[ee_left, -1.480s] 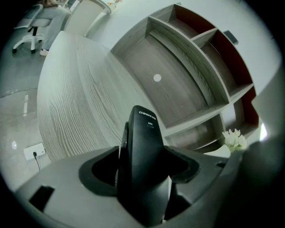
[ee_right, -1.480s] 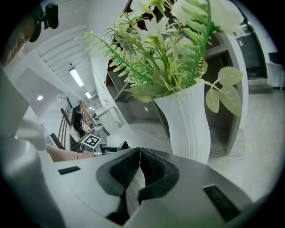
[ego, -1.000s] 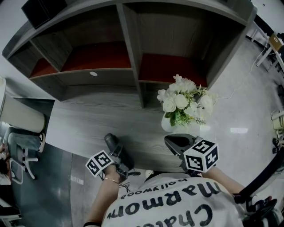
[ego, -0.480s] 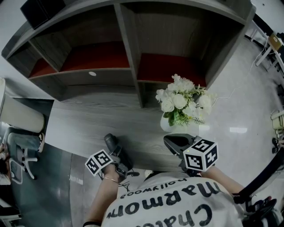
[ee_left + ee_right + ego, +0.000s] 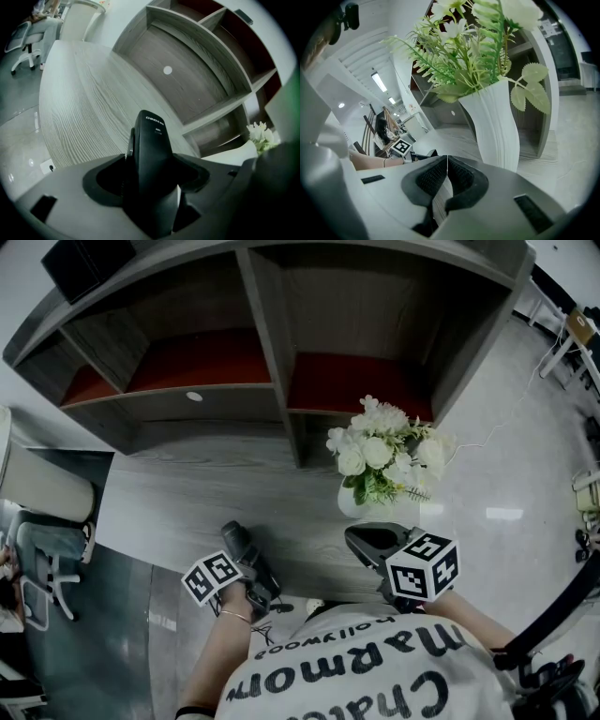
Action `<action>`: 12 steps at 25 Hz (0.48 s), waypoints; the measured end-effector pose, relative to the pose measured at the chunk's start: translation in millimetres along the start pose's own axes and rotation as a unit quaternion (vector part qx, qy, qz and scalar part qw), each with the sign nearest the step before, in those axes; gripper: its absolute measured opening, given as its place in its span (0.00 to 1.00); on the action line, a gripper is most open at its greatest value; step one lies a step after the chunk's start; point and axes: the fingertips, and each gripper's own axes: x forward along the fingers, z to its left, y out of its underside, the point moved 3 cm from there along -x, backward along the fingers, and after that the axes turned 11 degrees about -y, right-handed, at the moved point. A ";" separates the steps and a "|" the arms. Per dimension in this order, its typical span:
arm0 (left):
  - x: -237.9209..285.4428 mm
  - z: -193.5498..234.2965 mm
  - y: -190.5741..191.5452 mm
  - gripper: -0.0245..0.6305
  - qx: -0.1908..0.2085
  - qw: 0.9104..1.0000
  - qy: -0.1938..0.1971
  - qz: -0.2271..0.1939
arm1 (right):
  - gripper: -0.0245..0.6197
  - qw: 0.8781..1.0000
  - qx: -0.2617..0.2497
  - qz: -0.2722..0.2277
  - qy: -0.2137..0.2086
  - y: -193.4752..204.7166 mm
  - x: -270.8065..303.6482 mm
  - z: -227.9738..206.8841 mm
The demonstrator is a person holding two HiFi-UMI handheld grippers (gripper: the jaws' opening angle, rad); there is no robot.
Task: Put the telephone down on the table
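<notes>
Between the jaws of the left gripper [image 5: 151, 182] the black telephone [image 5: 150, 140] stays clamped over the near edge of the grey wood-grain counter [image 5: 169, 493], placed as it was a second ago. The right gripper [image 5: 446, 180] beside it remains closed and empty. Just ahead of the right gripper stands a white vase of flowers [image 5: 380, 460], beyond both a shelf unit [image 5: 272, 352] with red-lined bays, and to the right a pale glossy floor [image 5: 506, 465].

Open desk to the left, vase to the right

Bare desk [image 5: 178, 493] runs ahead of the left claw [image 5: 251, 576] and its telephone [image 5: 151, 154] up to the shelf unit [image 5: 267, 343]. The vase of flowers [image 5: 375, 465] stands just before the right claw [image 5: 367, 540], blocking it.
</notes>
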 end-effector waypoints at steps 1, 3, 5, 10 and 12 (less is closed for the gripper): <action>0.3 -0.5 0.1 0.51 0.004 1.000 -0.004 0.000 | 0.06 1.000 0.000 0.000 0.000 0.3 -0.4 0.0; 0.9 -1.7 0.5 0.51 0.012 1.000 -0.013 0.001 | 0.06 1.000 0.001 -0.001 0.001 0.8 -1.4 -0.1; 1.5 -2.5 1.1 0.51 0.021 1.000 -0.022 0.001 | 0.06 1.000 0.002 -0.001 0.002 1.1 -2.1 -0.1; 2.8 -4.4 2.0 0.51 0.035 0.999 -0.036 -0.003 | 0.06 1.000 0.005 -0.002 0.003 2.7 -4.2 -0.7; 2.6 -4.8 2.5 0.51 0.037 0.999 -0.040 -0.005 | 0.06 1.000 0.006 -0.002 0.004 3.4 -5.1 -0.5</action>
